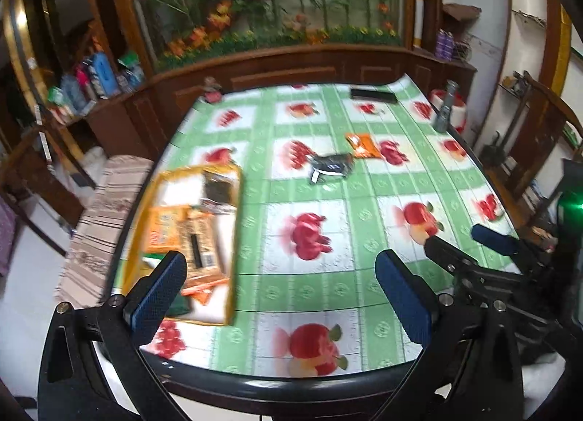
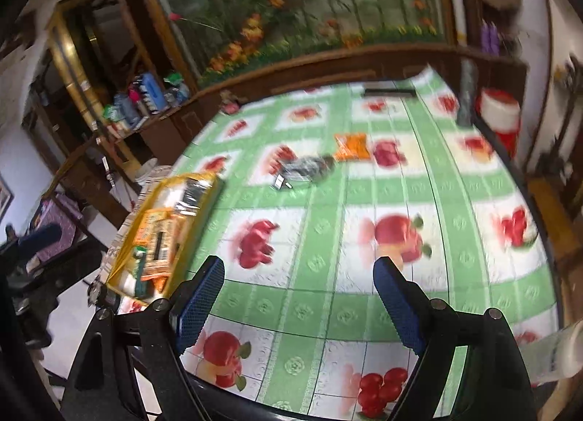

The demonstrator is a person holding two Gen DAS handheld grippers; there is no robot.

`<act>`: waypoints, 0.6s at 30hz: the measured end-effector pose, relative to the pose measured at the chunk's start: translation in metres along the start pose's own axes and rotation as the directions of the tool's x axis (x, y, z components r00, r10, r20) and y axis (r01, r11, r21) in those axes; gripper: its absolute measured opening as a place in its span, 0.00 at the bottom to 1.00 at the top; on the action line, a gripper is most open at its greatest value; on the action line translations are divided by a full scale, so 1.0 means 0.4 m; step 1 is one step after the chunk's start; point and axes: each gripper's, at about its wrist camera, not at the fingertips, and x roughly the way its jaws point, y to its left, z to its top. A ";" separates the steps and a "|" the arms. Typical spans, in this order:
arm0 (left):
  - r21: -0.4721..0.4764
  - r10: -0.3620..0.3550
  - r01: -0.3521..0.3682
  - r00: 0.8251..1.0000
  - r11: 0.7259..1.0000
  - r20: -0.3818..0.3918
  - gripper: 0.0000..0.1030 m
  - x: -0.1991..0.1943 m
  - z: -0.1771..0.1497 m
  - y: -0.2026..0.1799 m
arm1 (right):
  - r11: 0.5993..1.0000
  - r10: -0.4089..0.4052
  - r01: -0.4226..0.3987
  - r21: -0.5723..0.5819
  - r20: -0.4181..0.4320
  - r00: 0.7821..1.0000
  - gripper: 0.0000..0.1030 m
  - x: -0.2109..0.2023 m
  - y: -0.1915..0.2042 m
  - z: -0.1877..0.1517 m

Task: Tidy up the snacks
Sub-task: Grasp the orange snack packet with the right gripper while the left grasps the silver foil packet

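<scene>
My left claw (image 1: pixel 280 286) and my right claw (image 2: pixel 298 297) both hang over the near edge of a table (image 1: pixel 309 382) with a green fruit-print cloth, jaws spread wide, nothing between them. Two loose snack packets lie well ahead of both claws, mid-table and touching: one dark packet (image 1: pixel 331 164), one orange packet (image 1: pixel 362 146). One yellow-rimmed tray (image 1: pixel 235 239) sits at the table's left edge, just beyond my left claw's left finger, holding several blurred packets I cannot count.
</scene>
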 end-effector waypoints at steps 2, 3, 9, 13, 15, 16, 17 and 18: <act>0.005 -0.035 0.035 0.999 0.999 -0.014 1.00 0.029 0.006 -0.003 | 0.998 -0.015 0.018 0.064 -0.043 0.999 0.83 0.041 -0.036 0.001; 0.009 -0.054 0.054 0.998 0.998 -0.020 1.00 0.048 0.013 -0.004 | 0.995 -0.022 0.028 0.097 -0.063 0.998 0.83 0.061 -0.055 0.004; 0.054 -0.144 0.147 0.988 0.988 -0.055 1.00 0.165 0.075 0.006 | 0.966 -0.075 0.107 0.236 -0.140 0.987 0.83 0.174 -0.146 0.057; 0.032 -0.219 0.223 0.971 0.974 -0.096 1.00 0.267 0.134 0.053 | 0.946 -0.063 0.110 0.304 -0.159 0.985 0.83 0.286 -0.191 0.167; -0.019 -0.275 0.275 0.954 0.961 -0.120 1.00 0.317 0.159 0.084 | 0.947 -0.068 0.113 0.301 -0.158 0.985 0.83 0.350 -0.203 0.228; -0.058 -0.324 0.319 0.936 0.946 -0.135 1.00 0.350 0.173 0.104 | 0.950 -0.085 0.127 0.286 -0.157 0.984 0.83 0.394 -0.209 0.267; -0.091 -0.364 0.354 0.920 0.931 -0.146 1.00 0.376 0.183 0.118 | 0.951 -0.100 0.142 0.276 -0.159 0.982 0.83 0.421 -0.210 0.289; -0.135 -0.406 0.388 0.899 0.912 -0.162 1.00 0.406 0.192 0.136 | 0.951 -0.128 0.167 0.261 -0.162 0.978 0.83 0.466 -0.216 0.322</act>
